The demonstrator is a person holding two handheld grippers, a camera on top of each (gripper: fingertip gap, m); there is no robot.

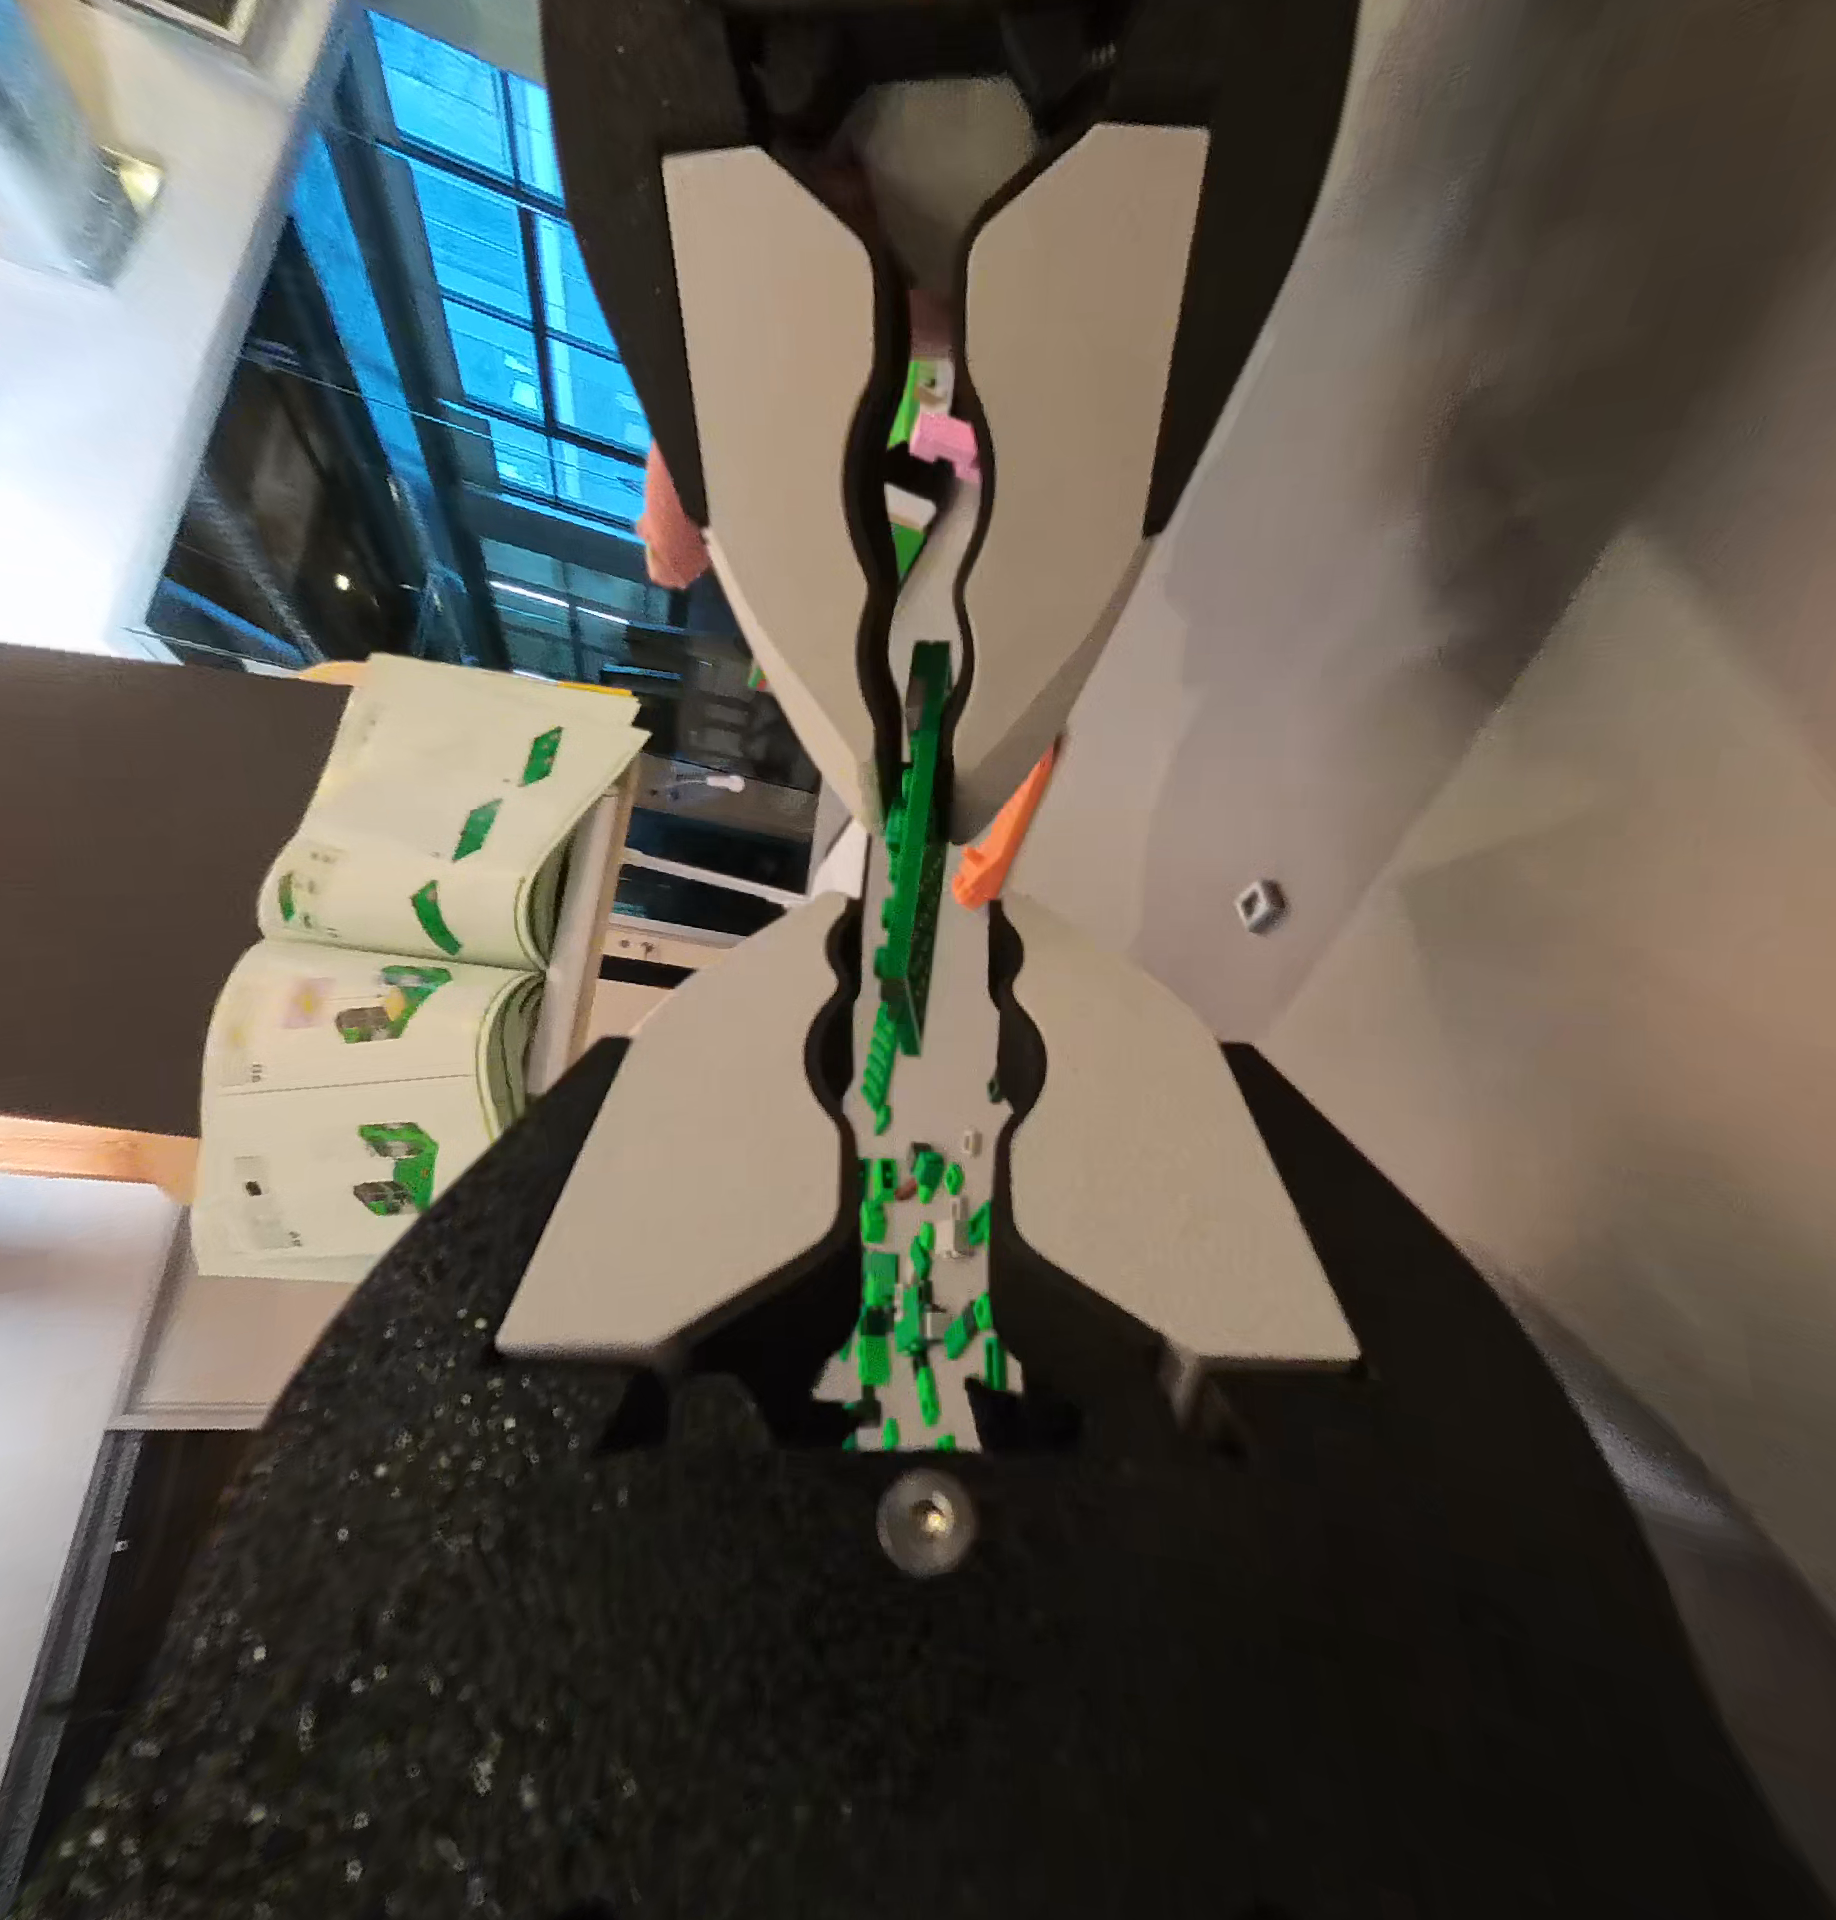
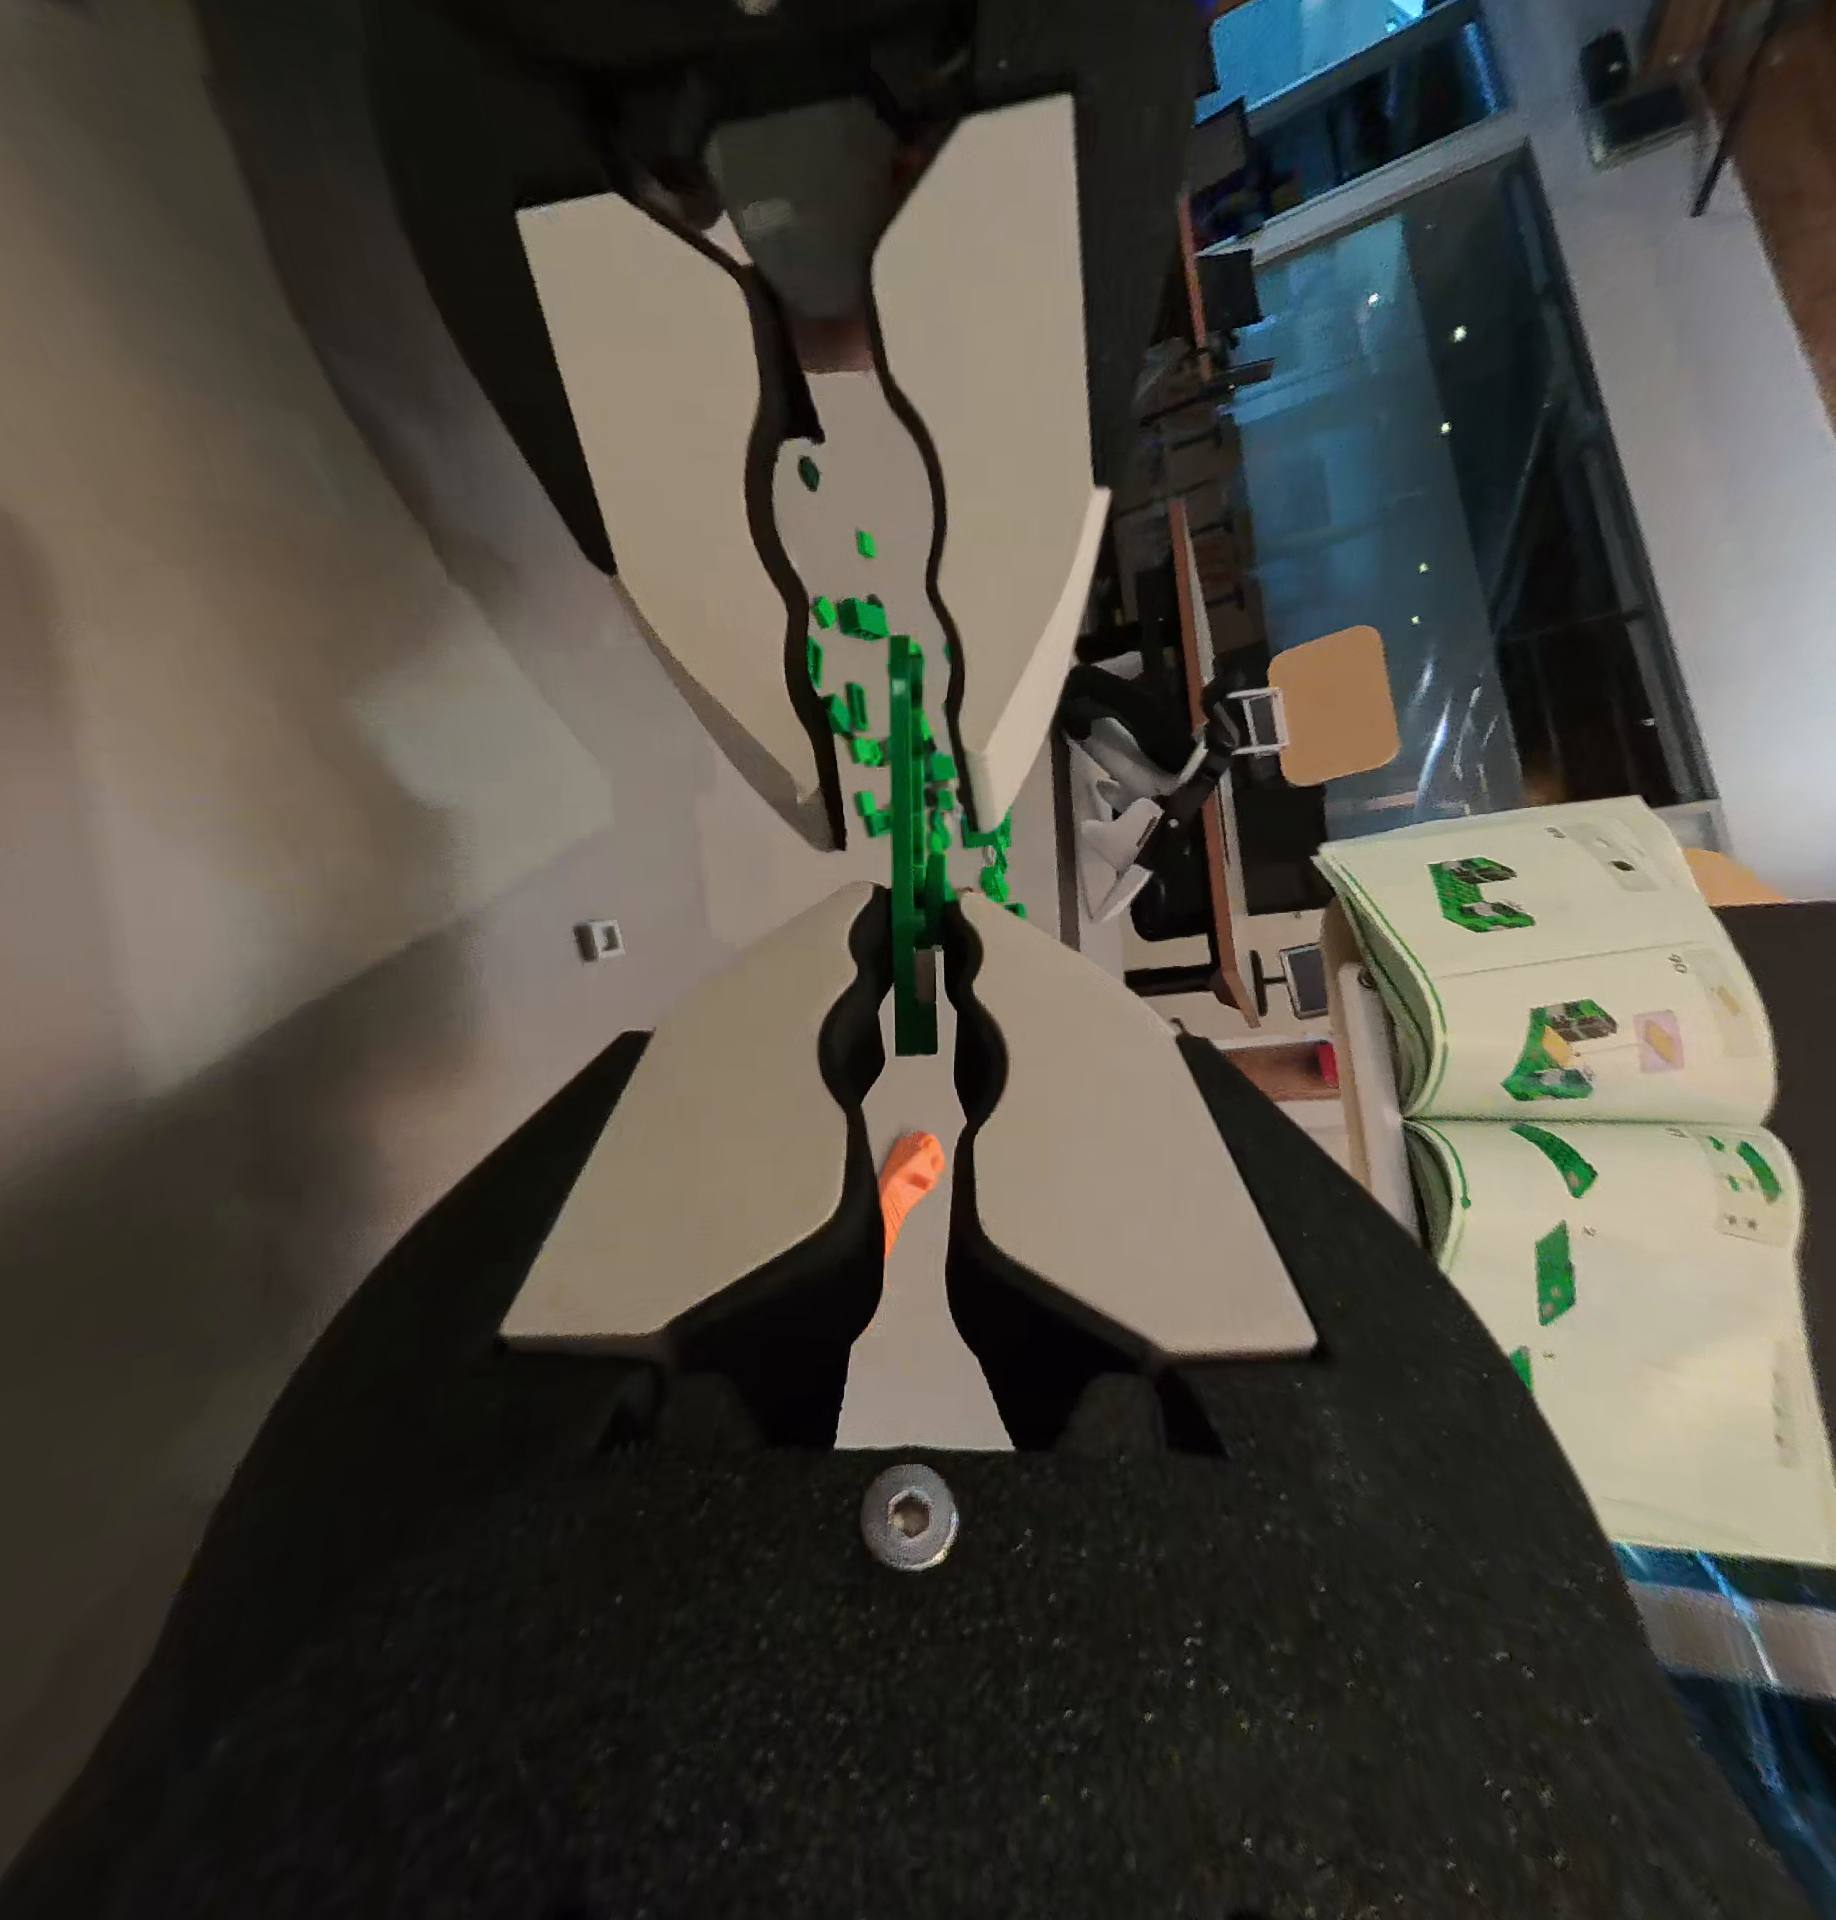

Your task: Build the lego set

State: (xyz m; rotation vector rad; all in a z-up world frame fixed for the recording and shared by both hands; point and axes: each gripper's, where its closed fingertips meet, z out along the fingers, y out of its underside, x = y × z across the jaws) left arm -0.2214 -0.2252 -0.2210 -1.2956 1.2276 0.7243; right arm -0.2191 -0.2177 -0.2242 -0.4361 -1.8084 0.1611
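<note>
While both wrist cameras are lying rolled sideways, the two tools are meeting tip to tip over a pale tabletop point(image 1: 1516, 935) and sharing one green plate point(image 1: 919, 831). No containers are showing; the loose green bricks point(image 1: 914, 1288) are lying scattered straight on the tabletop. The left tool point(image 1: 909, 940) is sitting nearly closed, and in its own view the plate looks to be ending just beyond its tips, while in the right view those tips seem to be pinching the plate's far part, so I cannot tell for sure that it is gripping. The right tool point(image 2: 919, 925) is clamping the plate's near end edge-on between its fingers point(image 2: 1039, 1049), with a narrow gap only. An orange piece point(image 2: 909, 1174) is lying on the tabletop under the right tool. A small grey brick point(image 1: 1262, 906) is sitting well apart from the pile. An open booklet point(image 2: 1579, 1091) is standing propped at the tabletop's edge. Pink bricks point(image 1: 945, 436) are showing beyond the plate.
</note>
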